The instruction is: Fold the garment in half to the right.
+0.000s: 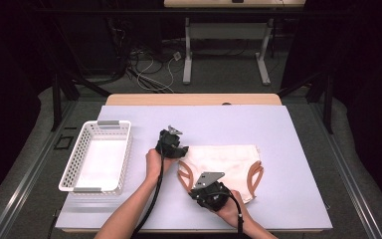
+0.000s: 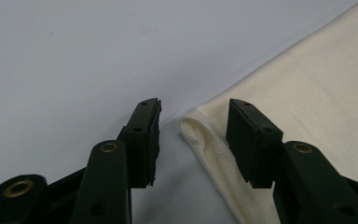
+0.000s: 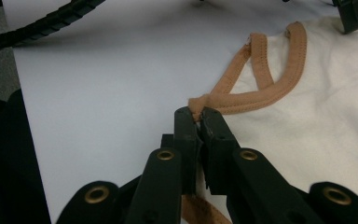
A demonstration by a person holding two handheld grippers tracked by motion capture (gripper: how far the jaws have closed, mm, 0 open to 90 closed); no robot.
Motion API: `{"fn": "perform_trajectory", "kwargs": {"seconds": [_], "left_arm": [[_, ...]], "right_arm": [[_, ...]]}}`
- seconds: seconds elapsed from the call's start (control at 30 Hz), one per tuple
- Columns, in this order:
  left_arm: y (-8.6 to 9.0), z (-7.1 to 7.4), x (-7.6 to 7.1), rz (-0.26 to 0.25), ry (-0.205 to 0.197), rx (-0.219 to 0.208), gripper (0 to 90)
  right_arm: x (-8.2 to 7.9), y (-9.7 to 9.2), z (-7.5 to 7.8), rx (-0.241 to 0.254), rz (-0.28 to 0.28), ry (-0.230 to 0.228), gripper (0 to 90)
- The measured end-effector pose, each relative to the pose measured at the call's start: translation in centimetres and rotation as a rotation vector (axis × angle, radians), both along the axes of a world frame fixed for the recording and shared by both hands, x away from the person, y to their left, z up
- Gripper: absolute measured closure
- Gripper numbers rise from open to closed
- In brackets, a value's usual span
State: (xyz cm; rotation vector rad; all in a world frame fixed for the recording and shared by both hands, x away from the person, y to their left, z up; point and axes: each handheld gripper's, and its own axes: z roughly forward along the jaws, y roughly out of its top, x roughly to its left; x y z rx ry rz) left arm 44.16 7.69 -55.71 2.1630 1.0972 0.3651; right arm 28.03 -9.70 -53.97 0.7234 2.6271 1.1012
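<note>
Here, cream garment point(image 1: 224, 162) near the tabletop's front edge, right gripper point(image 3: 198, 116) clamped on its orange trim point(image 3: 261, 88), left gripper point(image 2: 193, 123) jaws apart, straddling its corner.

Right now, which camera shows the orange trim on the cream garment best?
The right gripper view: the orange trim sits close up, pinched in the right hand-held gripper. The high view shows small orange loops at both sides; the left gripper view shows plain cream garment.

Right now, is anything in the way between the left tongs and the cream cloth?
No, nothing visible. The left tongs straddle the folded corner of the cream cloth with bare lilac table cover beside it. The right tongs already pinch its orange trim.
</note>
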Motion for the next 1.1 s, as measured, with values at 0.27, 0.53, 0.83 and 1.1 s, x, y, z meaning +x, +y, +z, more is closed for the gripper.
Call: {"fn": "perform_trajectory", "kwargs": {"seconds": [0.27,0.53,0.83,1.1], "left_arm": [[-0.12,-0.08,0.04,-0.006,-0.008,0.001,56.7],[-0.53,-0.12,-0.32,-0.043,0.002,-0.031,78.8],[-0.68,-0.03,-0.28,-0.057,0.016,-0.037,87.2],[-0.19,0.72,-0.27,-0.069,0.009,-0.030,87.5]], "right_arm": [[-0.14,0.30,-0.14,-0.023,-0.004,-0.009,86.3],[-0.22,0.41,-0.11,-0.024,-0.005,-0.021,86.6],[-0.38,0.40,-0.02,-0.021,-0.010,-0.019,86.9],[-0.32,0.13,0.45,0.026,-0.018,-0.013,86.9]]}}
